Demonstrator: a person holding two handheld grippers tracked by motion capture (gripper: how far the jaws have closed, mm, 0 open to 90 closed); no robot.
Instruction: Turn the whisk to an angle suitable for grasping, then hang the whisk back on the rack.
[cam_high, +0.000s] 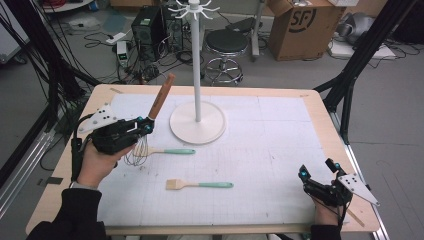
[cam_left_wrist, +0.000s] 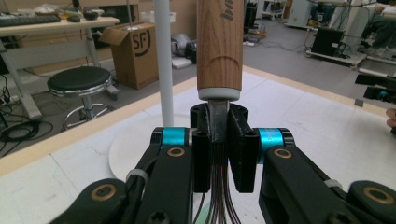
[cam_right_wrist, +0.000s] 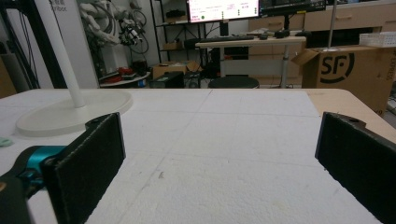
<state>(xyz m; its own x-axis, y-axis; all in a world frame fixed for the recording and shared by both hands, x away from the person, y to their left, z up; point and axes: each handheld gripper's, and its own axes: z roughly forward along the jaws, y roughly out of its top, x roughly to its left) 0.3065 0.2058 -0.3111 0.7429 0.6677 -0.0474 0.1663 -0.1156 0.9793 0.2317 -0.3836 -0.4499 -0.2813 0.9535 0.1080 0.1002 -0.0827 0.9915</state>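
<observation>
Holding the wire whisk with the brown wooden handle (cam_high: 161, 96), the left tool (cam_high: 145, 125) is clenched on the metal neck just below the handle; in the left gripper view the jaws pinch that neck (cam_left_wrist: 218, 116) with the wires running down between them. Whisk is clear of the counter (cam_high: 280, 150), handle tilted up and away toward the white hook stand with the round base (cam_high: 197, 122), wire head (cam_high: 137, 152) hanging below the tool near the person's hand.

Right tool (cam_high: 317, 172) rests near the counter's right front corner, jaws wide apart, nothing between them in the right gripper view.

Likely step: hang the whisk on 1 of the hooks at the top of the stand (cam_high: 194, 9). Advice:
- Grip is on the thin neck, so the long handle can pivot. Keep moves slow, no wrist snaps.
- Raise well above the 2 mint-handled utensils lying on the counter, the spatula (cam_high: 172, 151) and the pastry brush (cam_high: 200, 185), before moving across.
- I can't tell whether the handle end has a loop or hole; check before committing to a hook.
- Approach the hook from outside, not through the pole (cam_left_wrist: 163, 60).
- Stand base looks light; use the free right tool to steady it if it rocks.
</observation>
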